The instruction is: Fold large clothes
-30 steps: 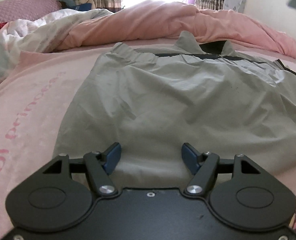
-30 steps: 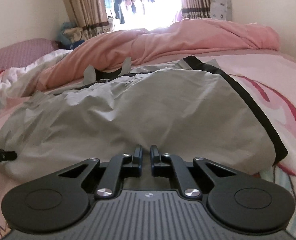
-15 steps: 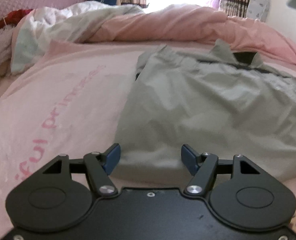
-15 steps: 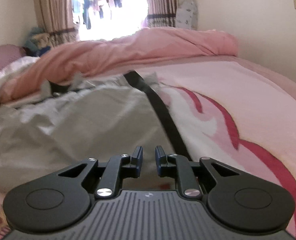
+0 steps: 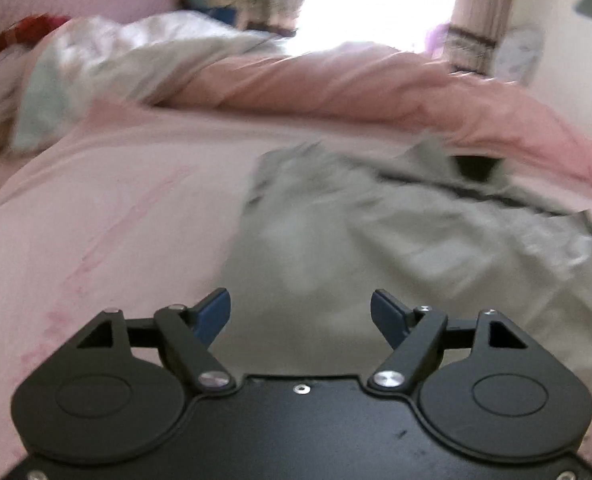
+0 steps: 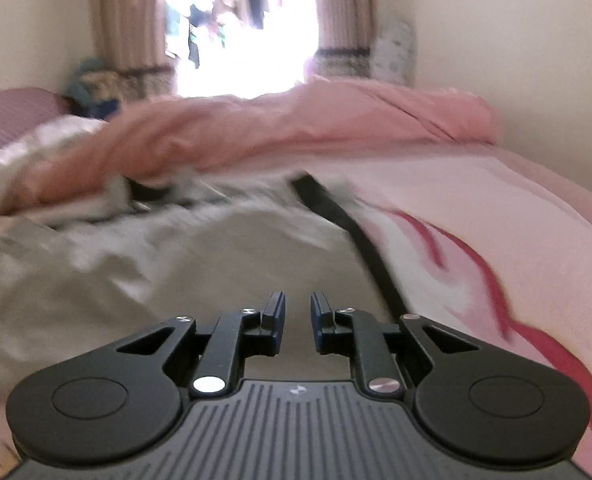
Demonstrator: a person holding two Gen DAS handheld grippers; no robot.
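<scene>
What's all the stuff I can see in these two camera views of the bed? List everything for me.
grey garment: one, grey with a black trim band, lying crumpled on the bed
bed sheet: one, pale pink with red markings, under the garment
pink duvet: one, bunched along the far side of the bed
white bedding: one heap, white, far left
curtains: two, brown patterned, either side of the bright window
left gripper: one, black with blue pads, jaws opening, nothing between them
right gripper: one, black, narrow gap, nothing between the fingers
</scene>
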